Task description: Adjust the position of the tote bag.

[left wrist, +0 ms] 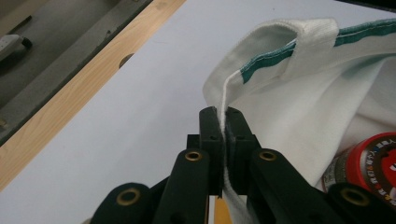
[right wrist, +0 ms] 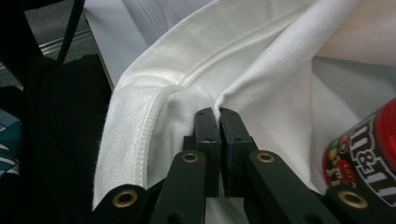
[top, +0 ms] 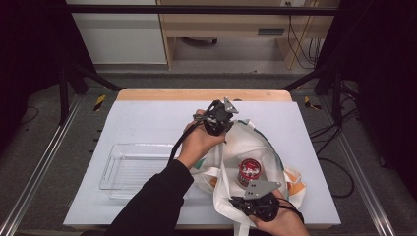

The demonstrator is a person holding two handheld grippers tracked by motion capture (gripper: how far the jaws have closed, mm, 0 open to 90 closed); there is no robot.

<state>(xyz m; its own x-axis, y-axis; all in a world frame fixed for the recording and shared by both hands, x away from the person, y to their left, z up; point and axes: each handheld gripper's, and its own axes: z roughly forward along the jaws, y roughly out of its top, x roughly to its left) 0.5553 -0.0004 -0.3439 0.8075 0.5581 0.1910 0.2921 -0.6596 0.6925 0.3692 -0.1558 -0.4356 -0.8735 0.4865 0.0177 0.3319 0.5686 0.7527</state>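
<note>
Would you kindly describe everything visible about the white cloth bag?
The white cloth bag looks like woven fabric, with green-stitched rim trim and loop handles. It lies on the table, mouth held open: the left gripper pinches its far rim, the right gripper its near rim. A red canister sits inside.

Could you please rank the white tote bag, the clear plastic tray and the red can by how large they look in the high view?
1. White tote bag
2. Clear plastic tray, somewhat smaller
3. Red can, smallest, sitting inside the bag
</note>
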